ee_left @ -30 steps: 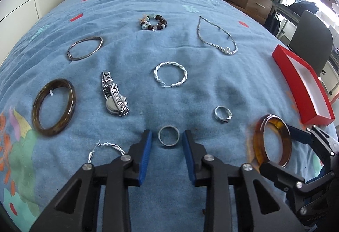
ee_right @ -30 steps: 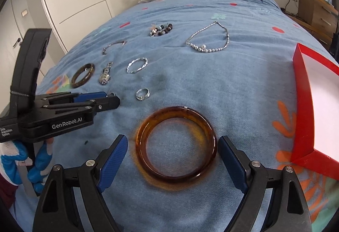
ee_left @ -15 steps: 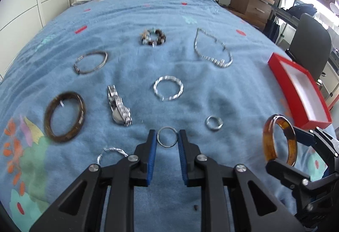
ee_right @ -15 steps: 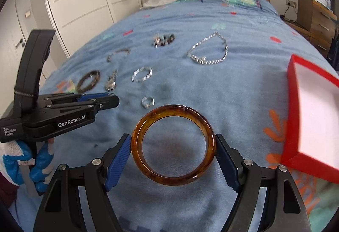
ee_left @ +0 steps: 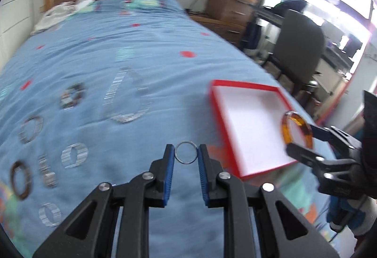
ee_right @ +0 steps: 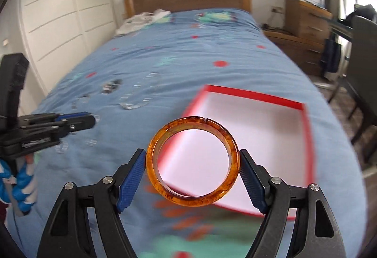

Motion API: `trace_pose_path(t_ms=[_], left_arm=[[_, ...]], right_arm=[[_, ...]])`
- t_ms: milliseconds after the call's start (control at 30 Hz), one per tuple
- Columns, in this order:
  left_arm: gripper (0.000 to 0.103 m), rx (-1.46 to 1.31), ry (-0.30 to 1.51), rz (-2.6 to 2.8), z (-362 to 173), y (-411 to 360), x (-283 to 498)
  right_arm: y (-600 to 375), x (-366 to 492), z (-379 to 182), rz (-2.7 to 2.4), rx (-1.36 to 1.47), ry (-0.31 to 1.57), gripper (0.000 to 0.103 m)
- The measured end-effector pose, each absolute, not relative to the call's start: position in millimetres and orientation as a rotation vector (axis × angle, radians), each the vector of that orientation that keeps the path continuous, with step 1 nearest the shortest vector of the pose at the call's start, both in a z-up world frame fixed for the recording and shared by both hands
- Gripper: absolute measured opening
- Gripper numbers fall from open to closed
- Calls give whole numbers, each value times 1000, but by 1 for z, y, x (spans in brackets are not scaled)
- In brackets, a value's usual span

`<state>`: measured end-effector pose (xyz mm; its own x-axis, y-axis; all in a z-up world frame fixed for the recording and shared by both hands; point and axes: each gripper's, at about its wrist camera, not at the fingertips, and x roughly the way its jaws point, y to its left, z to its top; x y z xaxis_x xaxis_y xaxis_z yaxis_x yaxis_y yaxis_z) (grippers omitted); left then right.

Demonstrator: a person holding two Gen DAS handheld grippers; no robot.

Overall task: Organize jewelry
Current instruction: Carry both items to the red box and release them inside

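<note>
Your right tongs (ee_right: 192,165) are clamping the amber bangle (ee_right: 192,198) upright over the red box (ee_right: 306,140) (opening facing you); your left tongs (ee_left: 186,156) are pinching a silver ring (ee_left: 186,162) above the bed (ee_left: 94,65).

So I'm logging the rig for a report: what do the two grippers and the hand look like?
Both grippers, left and right, are matte black linkages with silver pivot screws and ribbed blue pads. The left one's side carries small white lettering, blurred here. The hand wears a blue and white glove.
</note>
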<state>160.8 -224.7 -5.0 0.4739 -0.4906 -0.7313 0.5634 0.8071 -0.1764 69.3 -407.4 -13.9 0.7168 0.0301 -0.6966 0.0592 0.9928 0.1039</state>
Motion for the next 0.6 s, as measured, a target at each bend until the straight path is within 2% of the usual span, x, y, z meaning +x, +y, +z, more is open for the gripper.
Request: trace_pose_path(t_ms=[267, 600], left_arm=[[19, 195, 917, -785, -38, -339, 155], [19, 327, 1013, -801, -92, -363, 156]], right_arm=[[-468, 91, -43, 20, 29, 891, 77], [-472, 107, -82, 174, -195, 1049, 77]])
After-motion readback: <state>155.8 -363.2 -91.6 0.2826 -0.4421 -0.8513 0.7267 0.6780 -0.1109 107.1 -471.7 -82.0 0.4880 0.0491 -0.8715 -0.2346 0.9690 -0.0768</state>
